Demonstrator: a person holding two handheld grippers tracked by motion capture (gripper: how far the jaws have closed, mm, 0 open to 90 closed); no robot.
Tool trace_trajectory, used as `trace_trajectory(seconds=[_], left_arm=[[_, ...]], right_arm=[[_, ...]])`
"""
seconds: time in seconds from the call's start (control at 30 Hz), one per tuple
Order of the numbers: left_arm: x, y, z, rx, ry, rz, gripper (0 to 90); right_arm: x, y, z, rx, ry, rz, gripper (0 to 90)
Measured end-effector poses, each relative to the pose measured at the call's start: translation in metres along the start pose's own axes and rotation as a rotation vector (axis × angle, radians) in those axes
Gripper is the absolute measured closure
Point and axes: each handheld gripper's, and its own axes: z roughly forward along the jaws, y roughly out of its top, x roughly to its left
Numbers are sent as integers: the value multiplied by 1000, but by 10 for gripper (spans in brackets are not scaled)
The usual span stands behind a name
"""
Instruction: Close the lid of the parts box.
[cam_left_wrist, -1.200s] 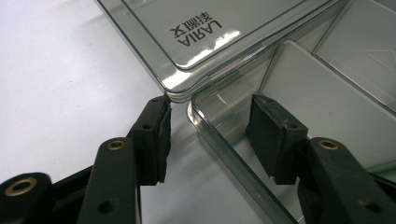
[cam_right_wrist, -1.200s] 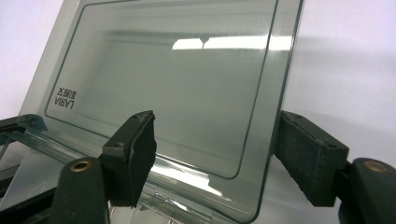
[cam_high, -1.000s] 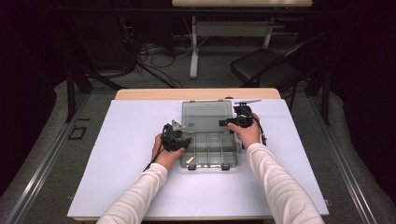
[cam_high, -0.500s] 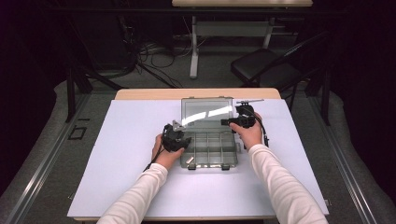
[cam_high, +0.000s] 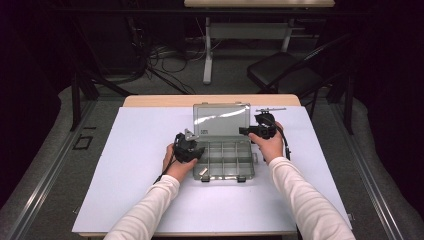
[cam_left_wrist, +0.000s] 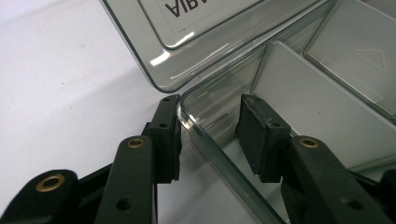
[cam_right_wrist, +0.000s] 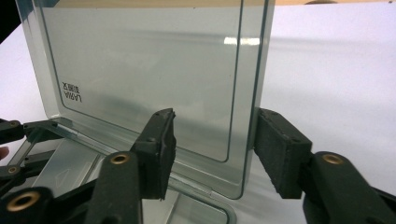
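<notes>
Looking from the high view, a clear plastic organizer box sits mid-table, its lid upright; left tongs at its left wall, right tongs at the lid's right edge. It looks light, stiff, slippery: best taken by thin walls or edges. In the left gripper view, left tongs straddle the wall, pads not visibly pressing. In the right gripper view, right tongs, just closing, bracket the lid's edge, still apart.
</notes>
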Motion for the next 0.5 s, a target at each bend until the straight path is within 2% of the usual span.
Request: trace_trajectory(seconds=[0.2, 0.5], left_arm=[[0, 0, 0, 2, -1, -1, 596], [0, 0, 0, 2, 0, -1, 597]], right_arm=[[0, -3, -5, -29, -10, -45, 572], [1, -9, -11, -63, -17, -68, 613]])
